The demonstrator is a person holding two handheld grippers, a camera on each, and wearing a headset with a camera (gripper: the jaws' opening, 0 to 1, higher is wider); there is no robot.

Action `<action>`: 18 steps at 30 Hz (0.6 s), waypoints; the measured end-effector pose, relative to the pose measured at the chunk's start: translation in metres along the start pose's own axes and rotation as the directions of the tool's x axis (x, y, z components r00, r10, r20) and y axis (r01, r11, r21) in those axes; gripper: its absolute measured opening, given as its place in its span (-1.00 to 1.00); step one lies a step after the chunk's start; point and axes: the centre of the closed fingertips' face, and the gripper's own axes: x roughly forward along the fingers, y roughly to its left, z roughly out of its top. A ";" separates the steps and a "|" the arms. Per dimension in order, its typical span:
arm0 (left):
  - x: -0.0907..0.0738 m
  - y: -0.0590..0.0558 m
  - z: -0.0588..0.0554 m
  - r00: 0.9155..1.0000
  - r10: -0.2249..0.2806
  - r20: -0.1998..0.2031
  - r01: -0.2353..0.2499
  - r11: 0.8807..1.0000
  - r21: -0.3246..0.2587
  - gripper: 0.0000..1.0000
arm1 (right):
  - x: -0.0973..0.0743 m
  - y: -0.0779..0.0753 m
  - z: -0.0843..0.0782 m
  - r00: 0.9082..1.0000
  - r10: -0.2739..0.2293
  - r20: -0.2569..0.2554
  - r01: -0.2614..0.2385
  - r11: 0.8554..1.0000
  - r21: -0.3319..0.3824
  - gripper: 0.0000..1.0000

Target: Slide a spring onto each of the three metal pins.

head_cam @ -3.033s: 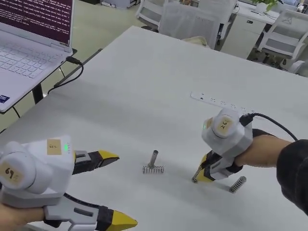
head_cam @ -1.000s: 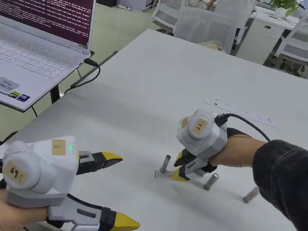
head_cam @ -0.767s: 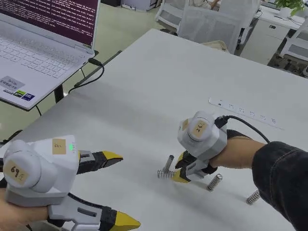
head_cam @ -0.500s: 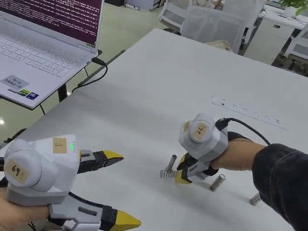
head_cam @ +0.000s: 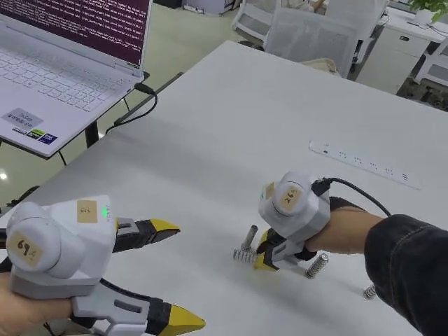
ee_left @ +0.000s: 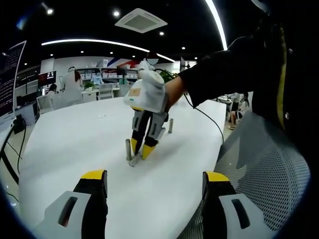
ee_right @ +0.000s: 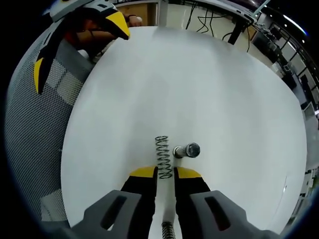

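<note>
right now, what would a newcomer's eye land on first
The right claw at the middle of the table, closed on the end of a spring lying beside an upright pin. Then the left claw, wide open at lower left, and the open laptop far left.

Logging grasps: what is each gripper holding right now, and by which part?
The right gripper pinches a spring by its near end, beside the pin. The left gripper holds nothing.

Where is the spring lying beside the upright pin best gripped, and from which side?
Take the spring at its end nearest the right tool, from above, jaws across the coils. It lies flat, and the pin stands close beside its middle, so a mid-length grip would likely bump the pin; an end grip leaves the far end free.
</note>
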 end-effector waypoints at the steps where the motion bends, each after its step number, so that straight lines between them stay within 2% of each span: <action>1: 0.000 0.000 0.000 1.000 0.000 0.000 0.000 1.000 0.001 0.49 | 0.000 0.001 0.000 1.000 0.000 -0.001 0.000 1.000 -0.004 -0.80; 9: 0.001 0.000 0.000 1.000 -0.004 0.000 0.004 1.000 0.001 0.48 | -0.002 0.006 0.000 1.000 0.006 -0.004 -0.006 1.000 -0.019 -0.83; 18: 0.004 -0.002 -0.001 1.000 -0.011 -0.004 0.011 1.000 0.000 0.46 | -0.016 0.019 0.002 1.000 0.019 0.009 -0.019 1.000 -0.016 -0.84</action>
